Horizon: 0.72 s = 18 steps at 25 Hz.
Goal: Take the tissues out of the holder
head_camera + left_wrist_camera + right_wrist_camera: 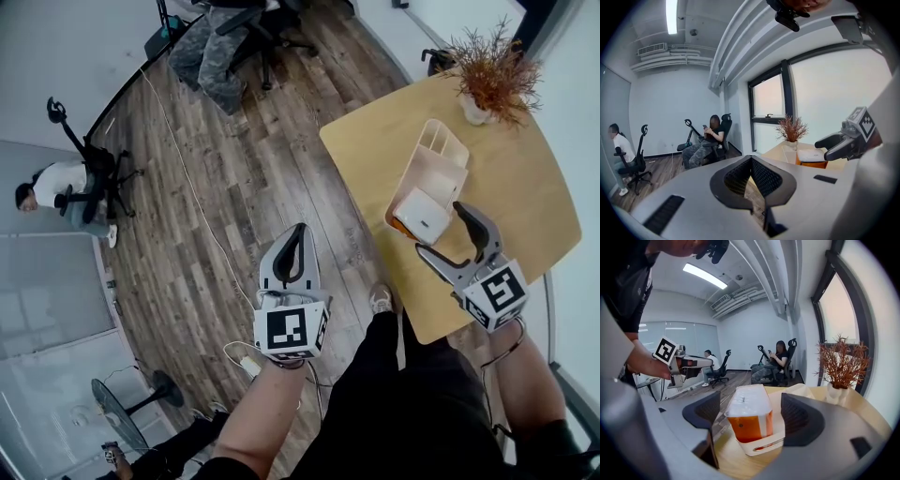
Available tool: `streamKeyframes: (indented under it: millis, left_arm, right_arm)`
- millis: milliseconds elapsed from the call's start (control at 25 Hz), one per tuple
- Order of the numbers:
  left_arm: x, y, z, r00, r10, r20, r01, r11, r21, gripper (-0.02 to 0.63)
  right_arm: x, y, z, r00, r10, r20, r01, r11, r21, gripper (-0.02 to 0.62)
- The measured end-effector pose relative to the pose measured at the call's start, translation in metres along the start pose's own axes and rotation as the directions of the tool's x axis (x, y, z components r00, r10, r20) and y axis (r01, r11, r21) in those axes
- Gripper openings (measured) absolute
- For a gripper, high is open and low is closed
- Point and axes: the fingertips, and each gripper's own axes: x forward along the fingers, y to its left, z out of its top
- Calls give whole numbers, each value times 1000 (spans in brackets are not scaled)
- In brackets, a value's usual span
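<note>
An orange tissue pack (422,214) with a clear white top stands in the near end of a cream holder (441,155) on the wooden table (525,187). My right gripper (441,230) is open at the holder's near end. In the right gripper view the tissue pack (750,416) sits between the dark pads (799,418) with a gap on each side, held up by the holder (761,446). My left gripper (298,234) hangs over the floor left of the table, shut and empty; its tips (751,159) meet in the left gripper view.
A vase of dried orange twigs (492,75) stands at the table's far corner. Wood floor lies to the left, with a cable across it. A person sits on an office chair (220,47) far off, another (52,183) at the left. A floor fan (117,408) stands near.
</note>
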Motion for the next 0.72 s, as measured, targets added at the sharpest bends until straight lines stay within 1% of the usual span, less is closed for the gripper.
streamKeyframes:
  millis: [240,400,640,680,720]
  left_arm:
    - [7,10,-13,999,28,-28,-28,1000,0,5]
    - [9,16,-23,998,44,-52,-44,999,1,5]
    - [14,16,-29,997,46,-65,-47,999,-8,5]
    - [14,16,-31,997,44,-67,-45,999,-9,5]
    - [15,15,-32,997,42,-70,-43,999,-9,5]
  right_arm:
    - [16,-2,-14,1000,13,-8,-13,1000,-14,383]
    - [27,-1,-25,999,27,-39,-30,997,-67,383]
    - [34,-1,-23,999,33,-29,-36,996,-77,379]
    - [34,-2,-24,999,28,-32,-31,996,-79,376]
    - [33,-3,-25,999,22,-36,-25,996,-80,346]
